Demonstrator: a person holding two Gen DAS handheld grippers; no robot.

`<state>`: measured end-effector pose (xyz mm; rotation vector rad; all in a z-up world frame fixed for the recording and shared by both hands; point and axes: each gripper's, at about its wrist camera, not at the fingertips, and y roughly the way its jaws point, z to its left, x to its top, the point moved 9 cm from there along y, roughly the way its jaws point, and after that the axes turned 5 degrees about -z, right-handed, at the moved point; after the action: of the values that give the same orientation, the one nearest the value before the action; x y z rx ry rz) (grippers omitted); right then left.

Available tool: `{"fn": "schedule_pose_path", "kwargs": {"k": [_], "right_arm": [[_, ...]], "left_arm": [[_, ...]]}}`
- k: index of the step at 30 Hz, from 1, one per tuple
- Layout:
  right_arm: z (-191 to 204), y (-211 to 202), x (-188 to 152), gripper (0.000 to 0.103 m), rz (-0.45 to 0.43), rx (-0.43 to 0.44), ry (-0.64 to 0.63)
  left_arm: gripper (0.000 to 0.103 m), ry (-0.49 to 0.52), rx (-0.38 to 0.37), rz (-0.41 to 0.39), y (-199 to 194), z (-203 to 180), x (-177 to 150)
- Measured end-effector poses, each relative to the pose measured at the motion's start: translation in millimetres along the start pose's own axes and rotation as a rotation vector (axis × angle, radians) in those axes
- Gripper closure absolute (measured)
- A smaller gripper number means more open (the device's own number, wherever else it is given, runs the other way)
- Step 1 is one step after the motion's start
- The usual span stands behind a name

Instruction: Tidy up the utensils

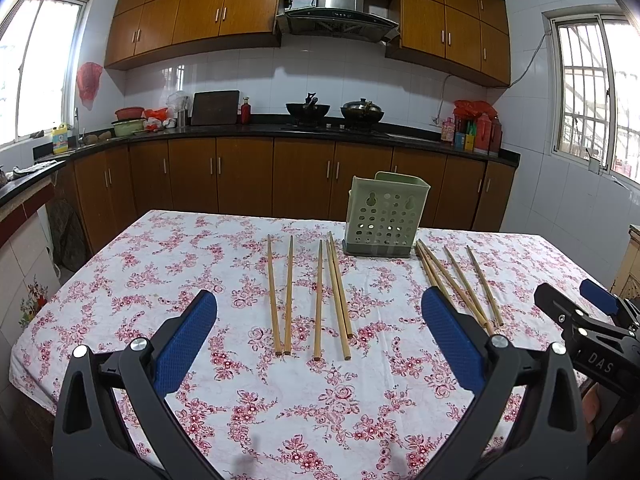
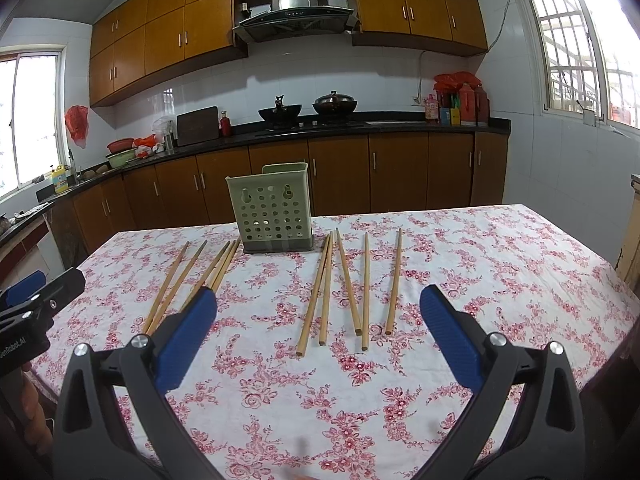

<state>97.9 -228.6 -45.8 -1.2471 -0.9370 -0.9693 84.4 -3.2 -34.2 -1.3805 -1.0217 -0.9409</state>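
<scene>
A green perforated utensil holder (image 1: 382,216) stands upright on the floral tablecloth (image 1: 240,380); it also shows in the right wrist view (image 2: 272,208). Several wooden chopsticks (image 1: 312,296) lie flat to the holder's left and another group of chopsticks (image 1: 460,284) to its right; in the right wrist view the left group (image 2: 192,276) and the right group (image 2: 352,288) show too. My left gripper (image 1: 320,316) is open and empty, above the table short of the left group. My right gripper (image 2: 320,312) is open and empty, short of the right group.
The table's far edge lies just behind the holder. Brown kitchen cabinets (image 1: 300,180) and a black counter with woks (image 1: 308,112) stand beyond it. The other gripper shows at the right edge of the left wrist view (image 1: 592,320) and at the left edge of the right wrist view (image 2: 36,300).
</scene>
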Motion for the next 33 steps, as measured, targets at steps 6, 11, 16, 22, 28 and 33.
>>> {"fn": "schedule_pose_path", "kwargs": {"k": [6,11,16,22,28,33], "right_arm": [[-0.4,0.4,-0.1,0.004,0.001,0.0,0.0],[-1.0,1.1,0.0,0.004,0.002,0.0,0.0],[2.3,0.6,-1.4,0.004,0.002,0.002,0.0],[-1.8,2.0,-3.8,0.004,0.008,0.0,0.005],[-4.6,6.8,-8.8,0.004,0.025,-0.006,0.017],[-17.6,23.7,-10.9,0.004,0.079,-0.018,0.058]], "left_arm": [[0.002,0.0,0.0,0.001,0.2,0.1,0.3],[0.002,0.0,0.0,0.002,0.5,-0.1,0.7],[0.002,0.0,0.0,0.002,0.6,0.3,0.9],[0.002,0.0,0.001,0.002,0.8,0.5,1.2],[0.002,-0.001,0.004,0.012,1.7,-1.3,-0.9],[0.002,0.001,0.05,0.059,18.0,4.8,-15.2]]}}
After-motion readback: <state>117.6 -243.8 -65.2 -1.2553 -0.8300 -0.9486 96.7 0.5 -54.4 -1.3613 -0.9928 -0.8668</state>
